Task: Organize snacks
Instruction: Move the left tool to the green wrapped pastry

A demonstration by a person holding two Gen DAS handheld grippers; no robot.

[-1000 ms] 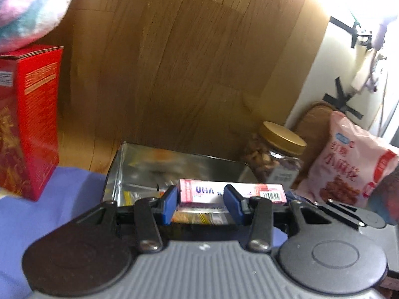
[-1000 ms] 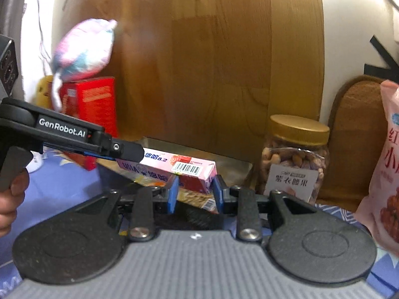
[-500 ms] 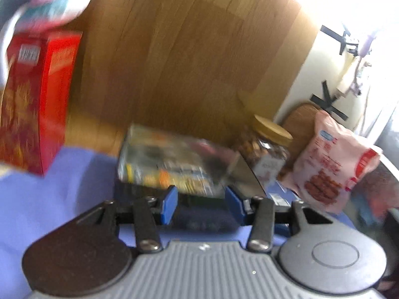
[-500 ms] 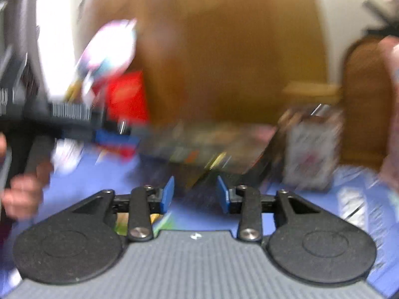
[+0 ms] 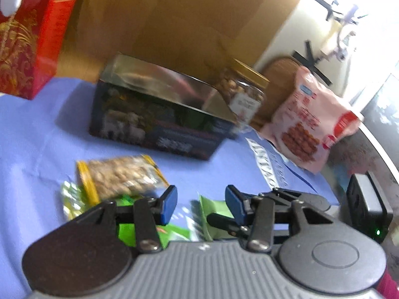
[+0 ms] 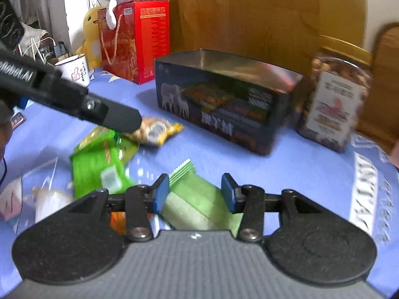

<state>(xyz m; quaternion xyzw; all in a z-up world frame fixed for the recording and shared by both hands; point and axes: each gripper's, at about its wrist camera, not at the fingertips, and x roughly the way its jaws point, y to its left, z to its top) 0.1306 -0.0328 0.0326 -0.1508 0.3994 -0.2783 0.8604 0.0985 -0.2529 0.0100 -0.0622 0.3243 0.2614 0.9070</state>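
Blue cloth everywhere, with loose snack packs scattered in front of an open dark tin (image 6: 219,104). Both grippers are angled down at the pile, and neither has anything in it.

The right gripper (image 6: 195,194) has its jaws spread with nothing touching the pads. A pale green wafer pack (image 6: 192,199) lies flat on the cloth right under and between the fingertips. Its long axis runs diagonally, with the crimped end pointing up-left toward the tin and the other end going under the gripper body. So the jaws sit roughly across its width, which looks about right for a pinch, maybe with a slight twist to square up.

The left gripper (image 5: 200,205) is also parted and empty. In its own view only bare cloth and the corner of a green pack (image 5: 212,214) sit between the tips, while the peanut bag (image 5: 119,177) lies off to the left and a bit ahead. From the right camera the left fingers reach over that bag, but I can't tell if they touch it.

My guess is the right hand is nearer a grab, since the wafer is already in its gap. The tin sits ahead of both hands, beside the nut jar (image 6: 334,99), with the red box (image 6: 136,39) further left.
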